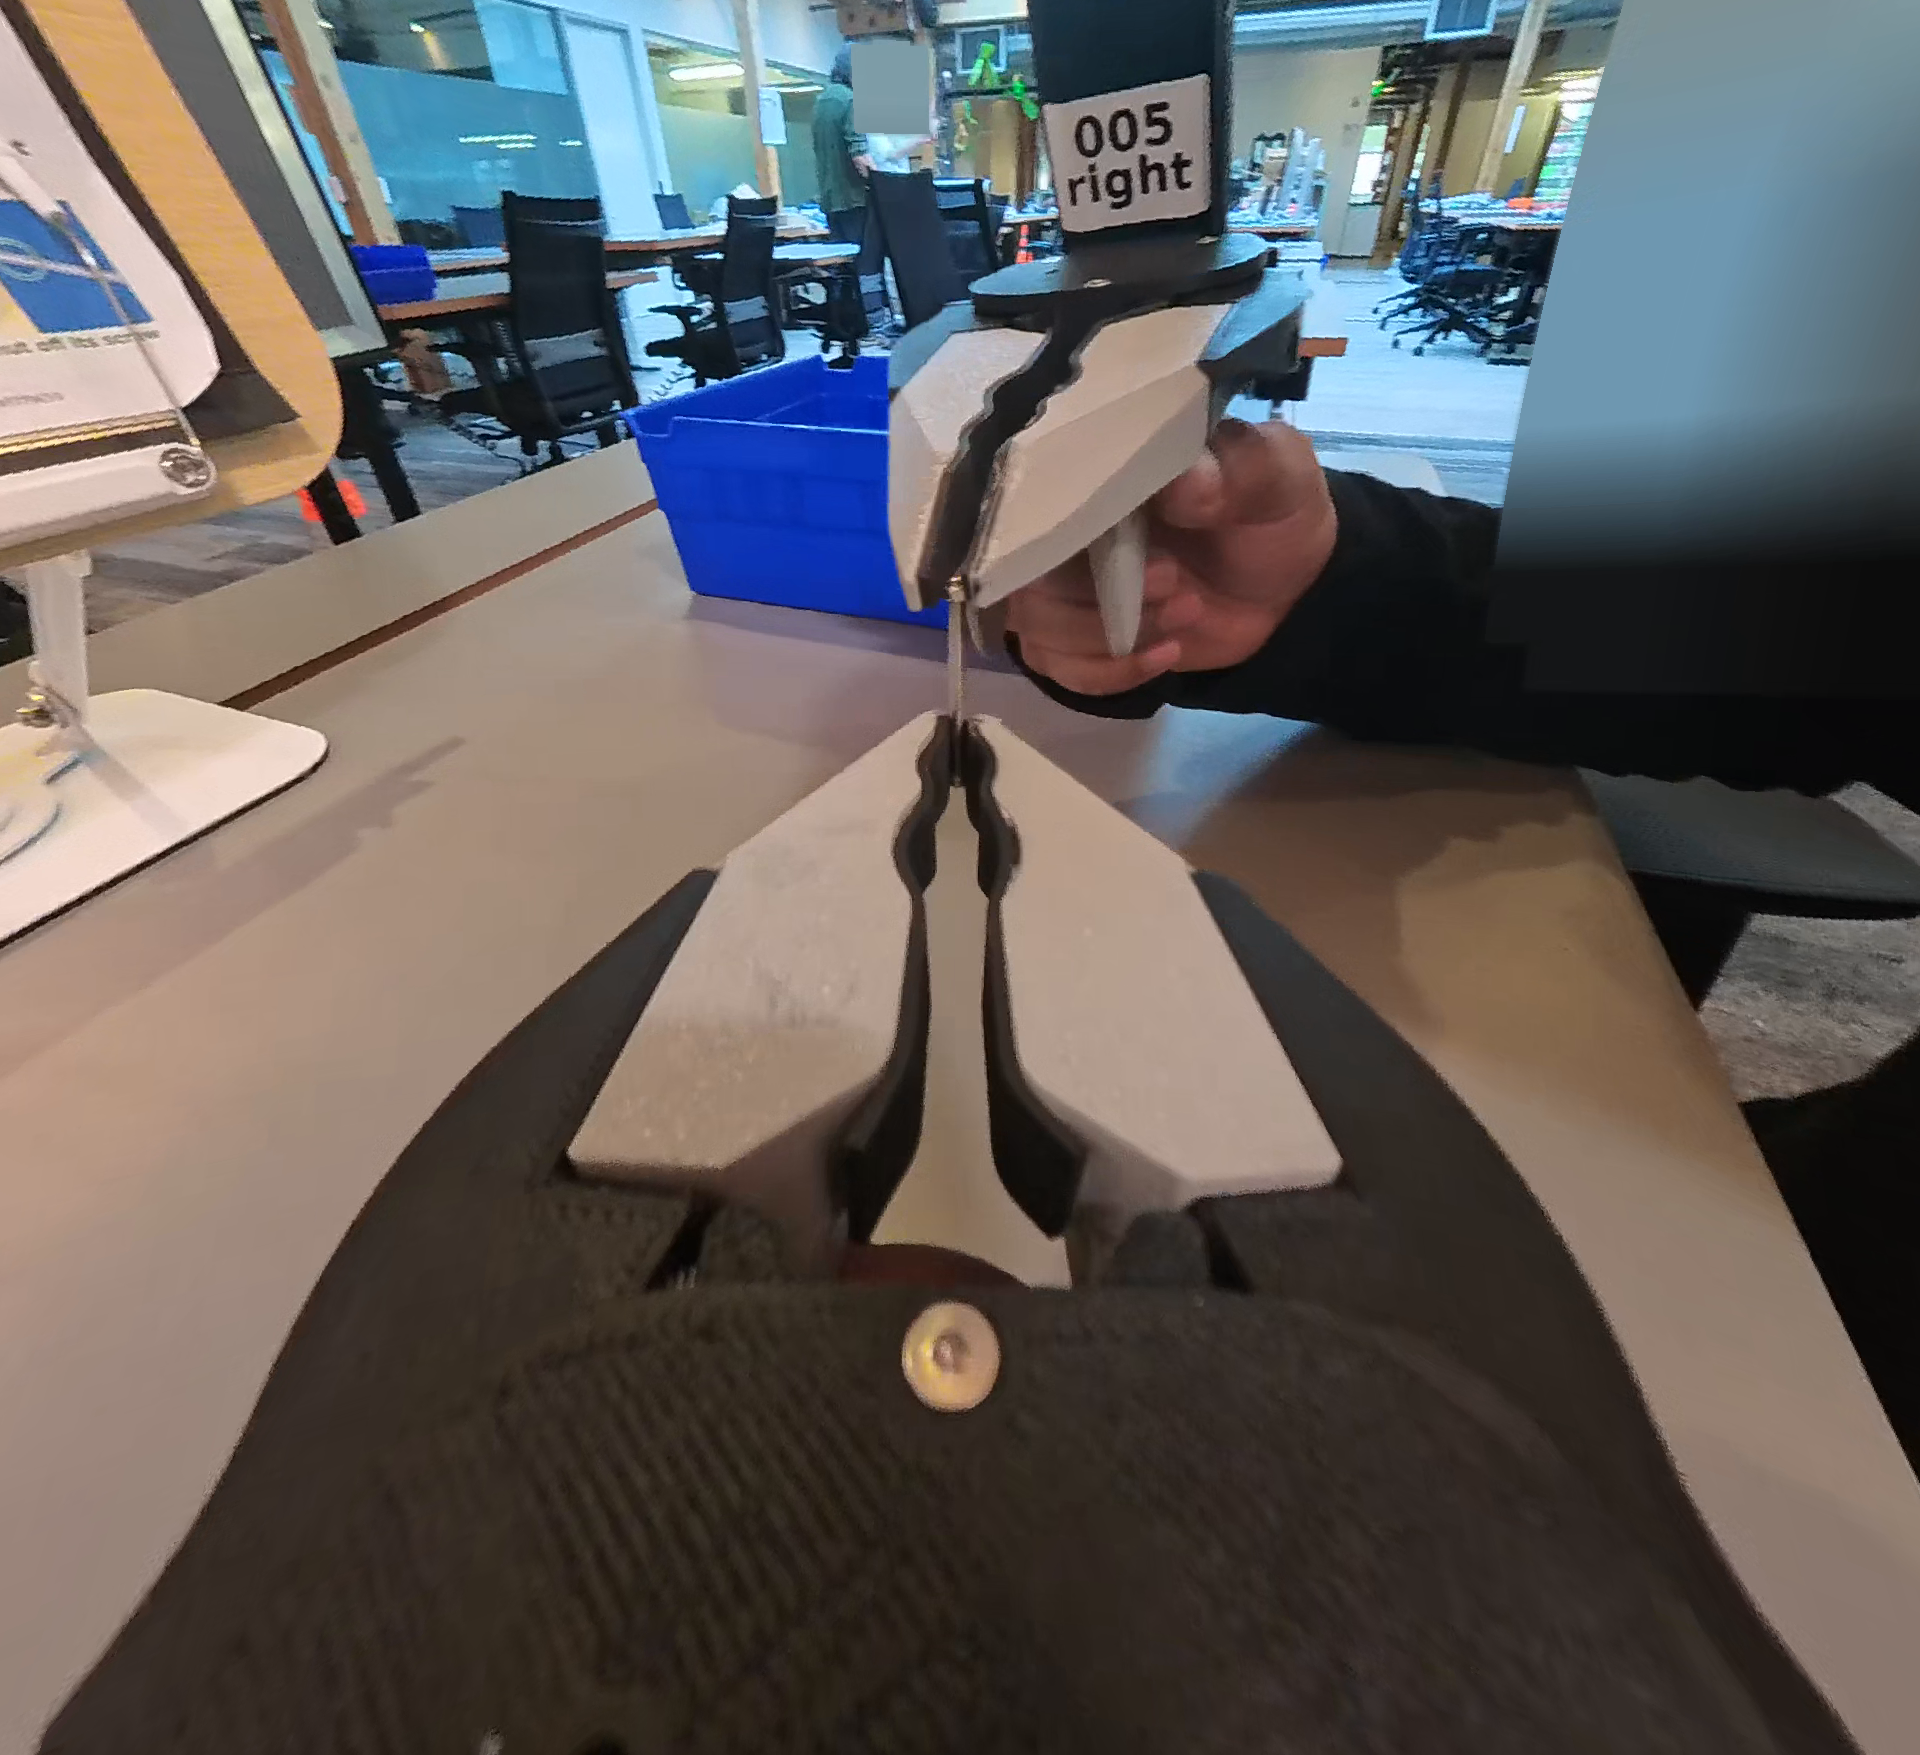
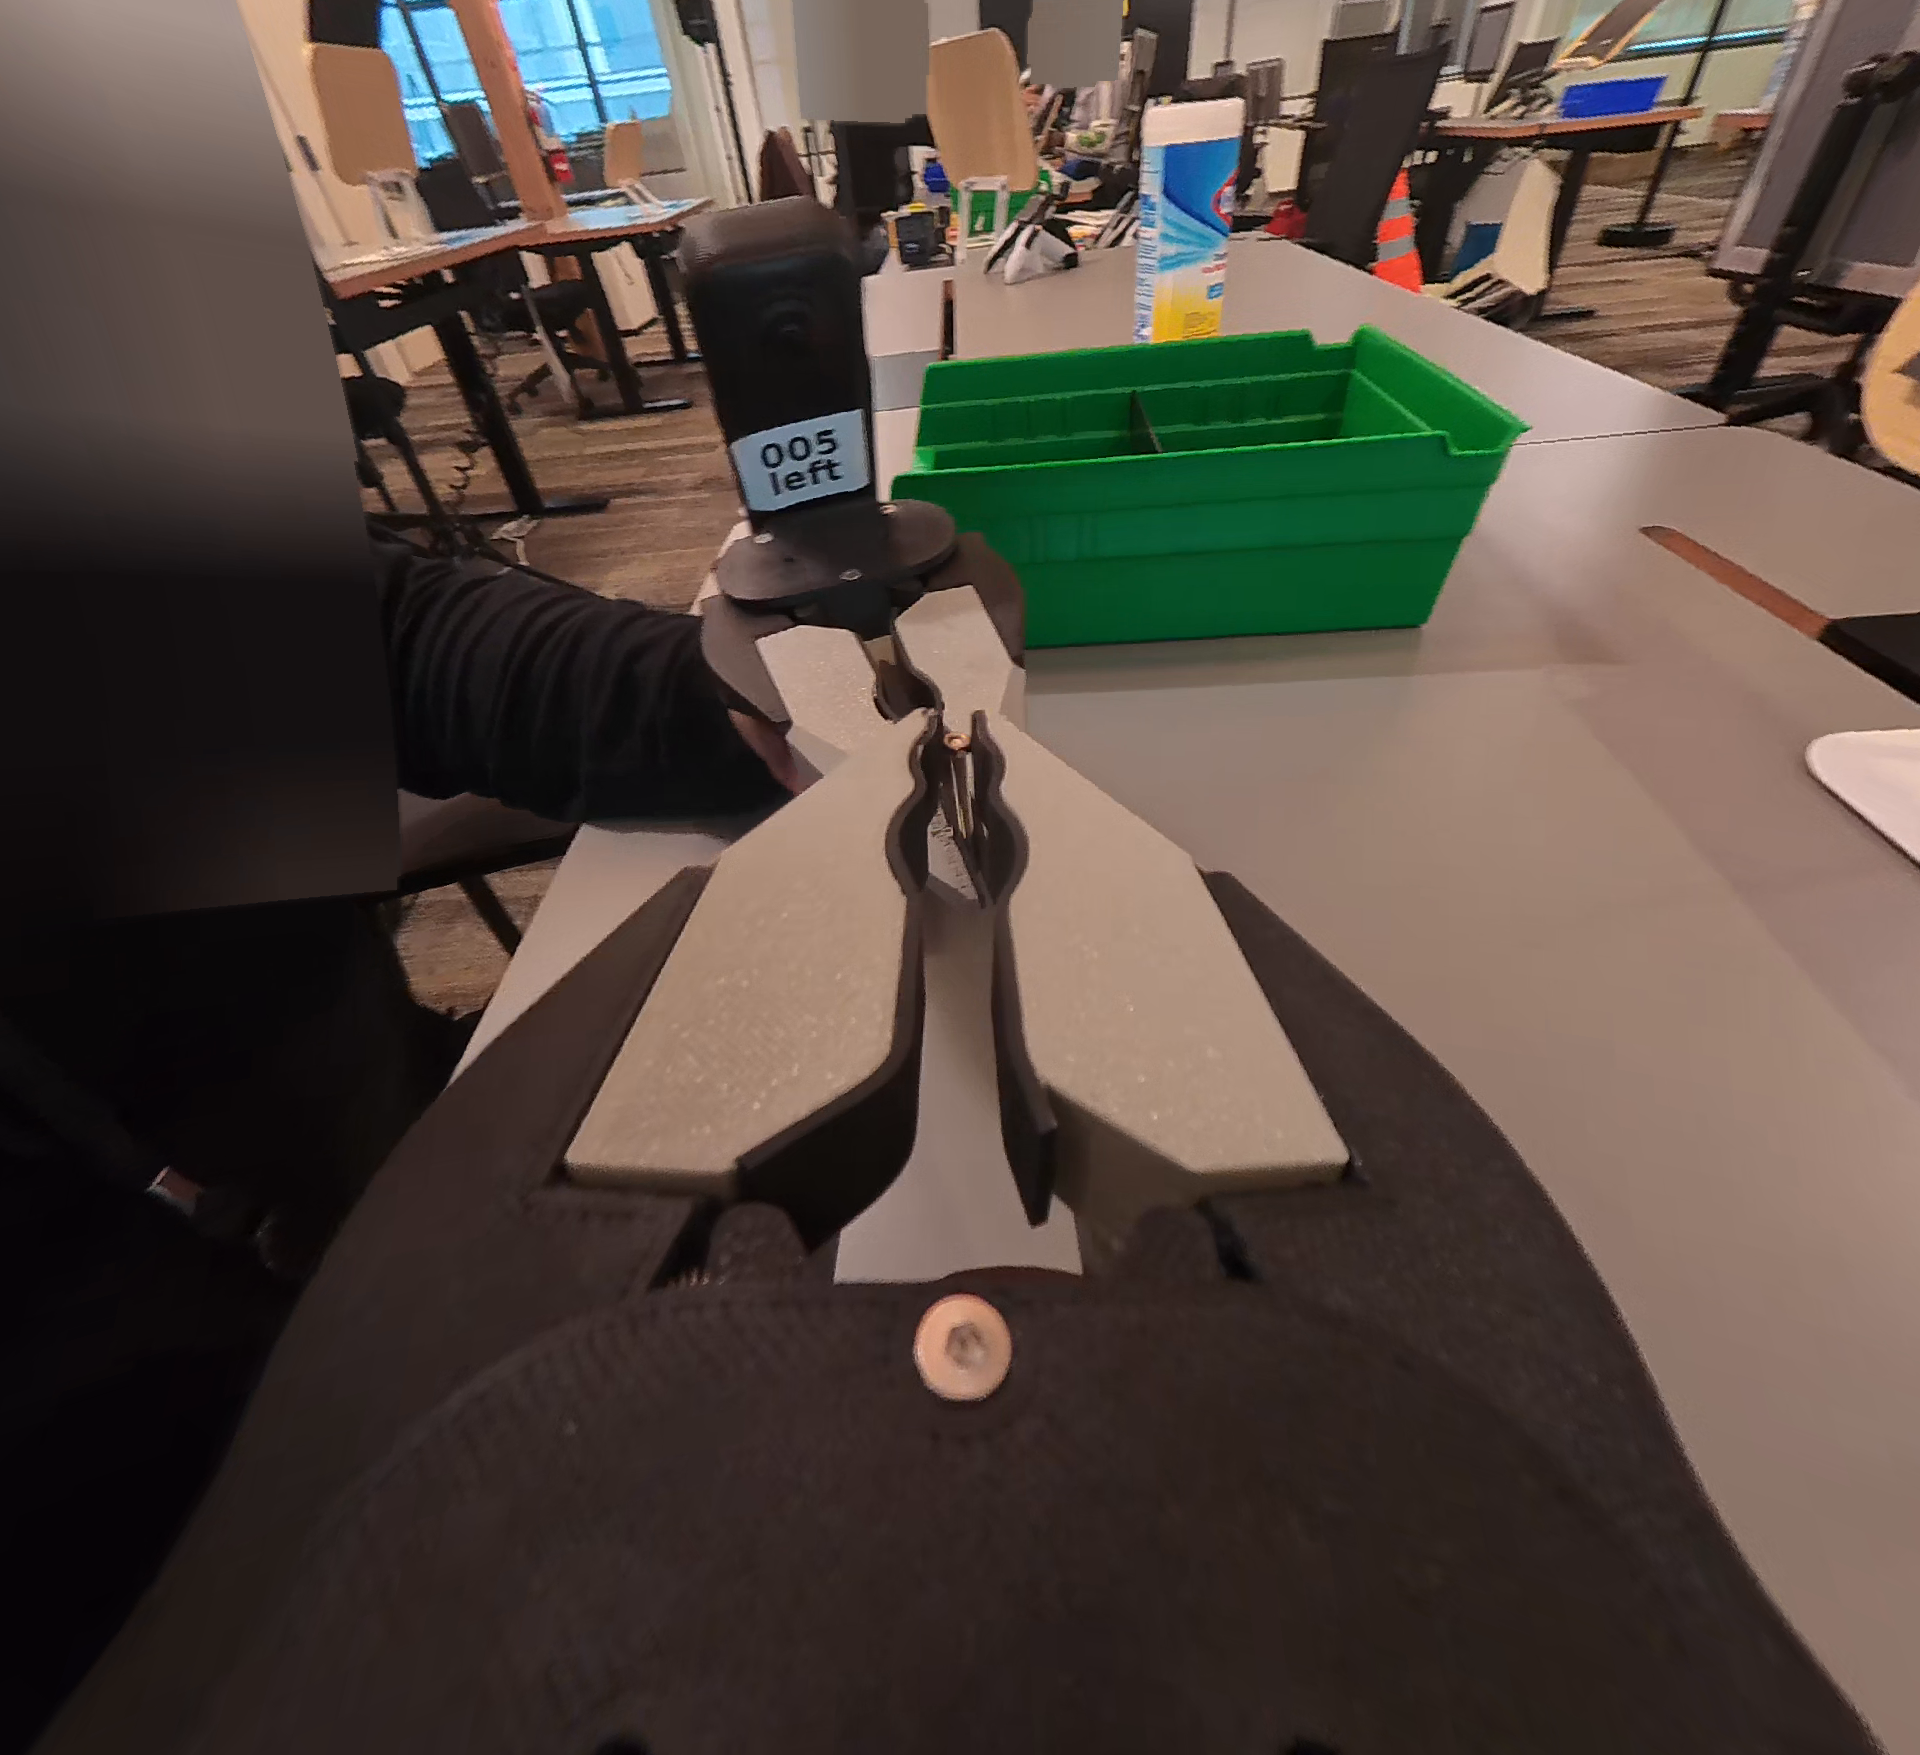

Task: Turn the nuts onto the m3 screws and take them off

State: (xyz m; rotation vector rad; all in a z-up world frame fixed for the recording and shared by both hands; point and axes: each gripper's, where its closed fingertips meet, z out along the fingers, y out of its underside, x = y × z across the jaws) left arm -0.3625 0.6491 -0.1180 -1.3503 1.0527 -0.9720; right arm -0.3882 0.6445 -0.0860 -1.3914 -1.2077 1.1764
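Each gripper wears a small white sticker with writing. The left gripper is pinched tight on the bottom of a thin silver screw. The right gripper pinches its top end, where a tiny nut sits. They are held above the grey table, near its edge, between a blue bin and a green bin.

Printed labels on both gripper mounts, a wipes canister, a stand-mounted sheet.

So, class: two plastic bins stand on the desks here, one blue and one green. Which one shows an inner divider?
The green bin, in the right wrist view: a dark divider crosses its inside. The blue bin shows none.
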